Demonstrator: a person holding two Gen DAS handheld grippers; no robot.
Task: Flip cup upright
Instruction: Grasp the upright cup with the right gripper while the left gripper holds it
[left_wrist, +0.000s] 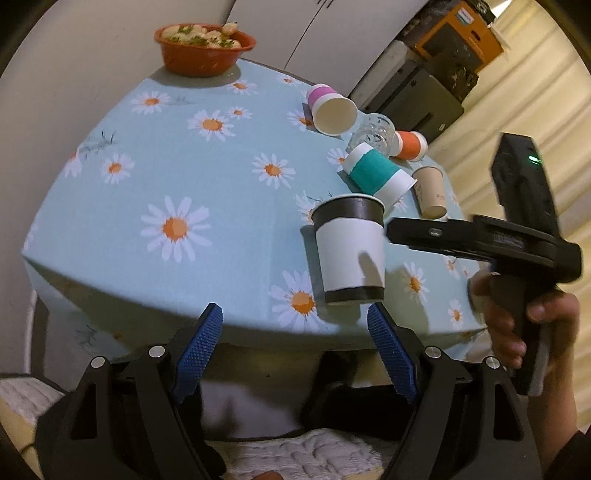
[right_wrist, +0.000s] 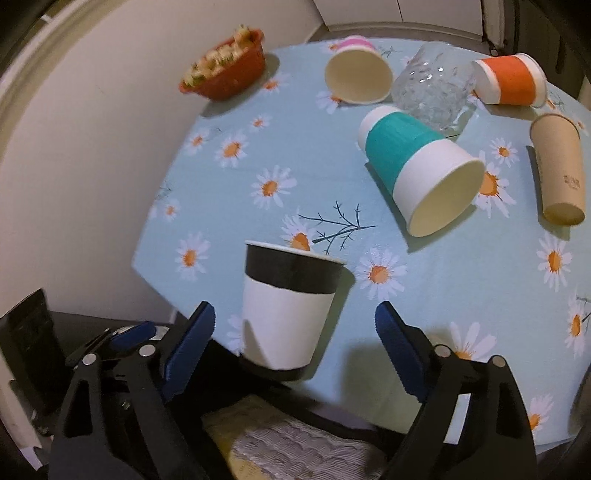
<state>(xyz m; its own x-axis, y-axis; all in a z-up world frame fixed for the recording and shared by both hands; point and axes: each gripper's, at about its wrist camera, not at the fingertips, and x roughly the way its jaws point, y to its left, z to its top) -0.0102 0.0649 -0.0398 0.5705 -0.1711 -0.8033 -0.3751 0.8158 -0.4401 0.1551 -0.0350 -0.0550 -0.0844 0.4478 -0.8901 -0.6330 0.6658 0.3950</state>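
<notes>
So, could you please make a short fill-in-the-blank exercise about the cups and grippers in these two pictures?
1. The black-and-white cup stands ____ near the table's edge.
2. The teal-banded cup lies on its ____.
3. Both the left gripper and the right gripper have their jaws ____.
4. The red bowl holds ____.

Missing words: upright; side; open; food

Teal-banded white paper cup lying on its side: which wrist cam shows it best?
Right wrist: the teal-banded white paper cup looms large, open mouth and band clear. Left wrist shows it small, farther off, its mouth turned away.
</notes>
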